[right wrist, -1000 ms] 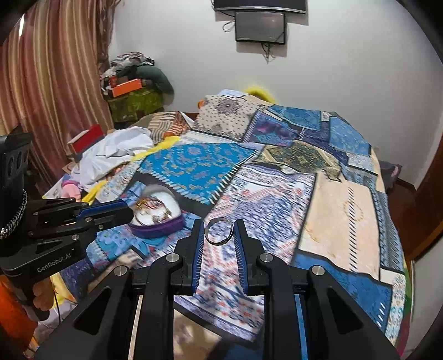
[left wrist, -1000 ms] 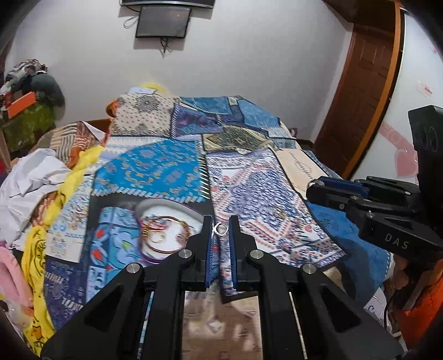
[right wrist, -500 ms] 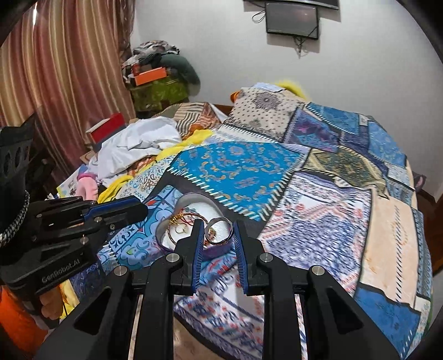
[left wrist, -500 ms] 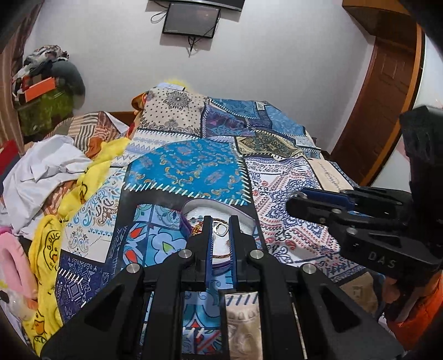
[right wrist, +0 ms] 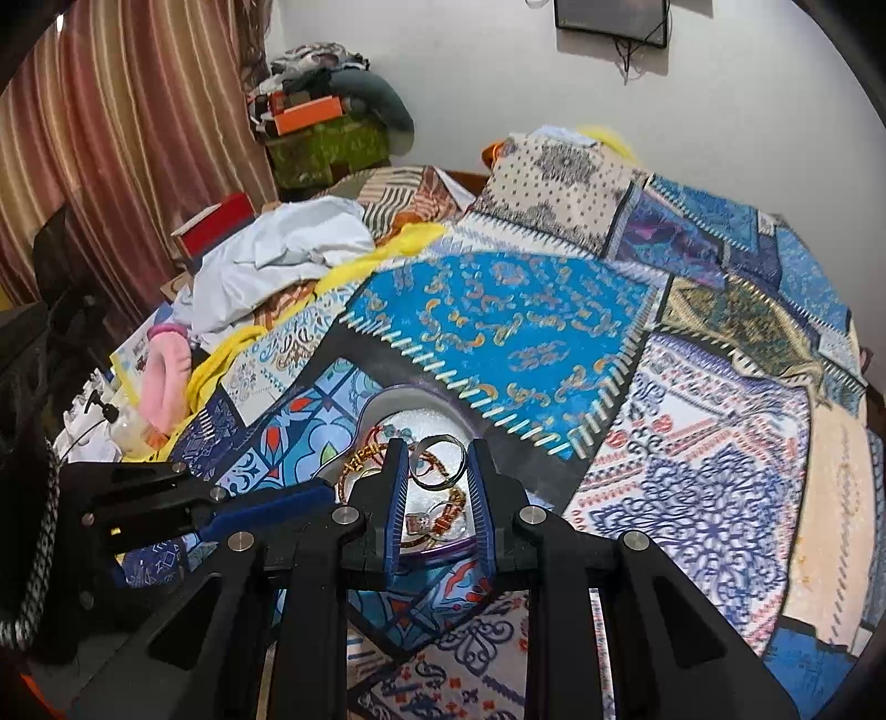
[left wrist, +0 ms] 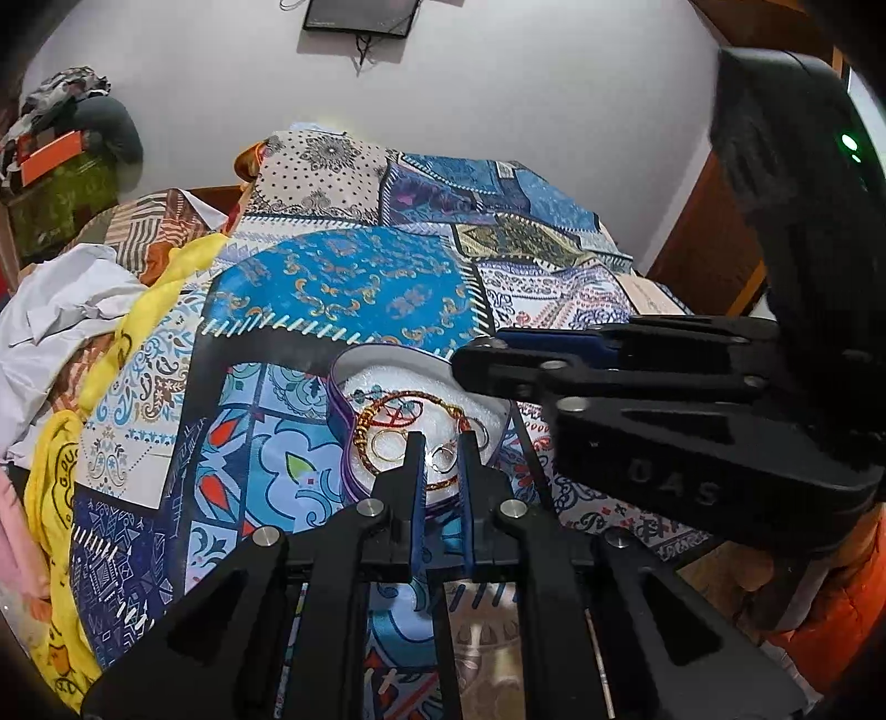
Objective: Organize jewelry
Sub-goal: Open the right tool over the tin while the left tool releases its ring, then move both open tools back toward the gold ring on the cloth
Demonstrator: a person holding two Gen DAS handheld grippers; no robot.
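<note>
Silver bangle (right wrist: 439,461) pinched in right gripper (right wrist: 437,471) above jewelry box (right wrist: 387,407).

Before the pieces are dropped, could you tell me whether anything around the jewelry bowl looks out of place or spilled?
Nothing stands out: the bowl sits upright on the patchwork bedspread, its jewelry inside and none spilled.

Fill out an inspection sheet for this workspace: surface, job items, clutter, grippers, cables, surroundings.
Surface: patchwork bedspread covering a bed.
Job's things: purple-rimmed dish holding bangles and rings; silver bangle and small ring held over it.
Clutter: white cloth, yellow fabric, pink item at the bed's side.
Grippers: right gripper shut on silver bangle; left gripper shut on small ring.
Cables: wires dangling under wall screen.
Surroundings: striped curtain, wooden door, piled boxes.
</note>
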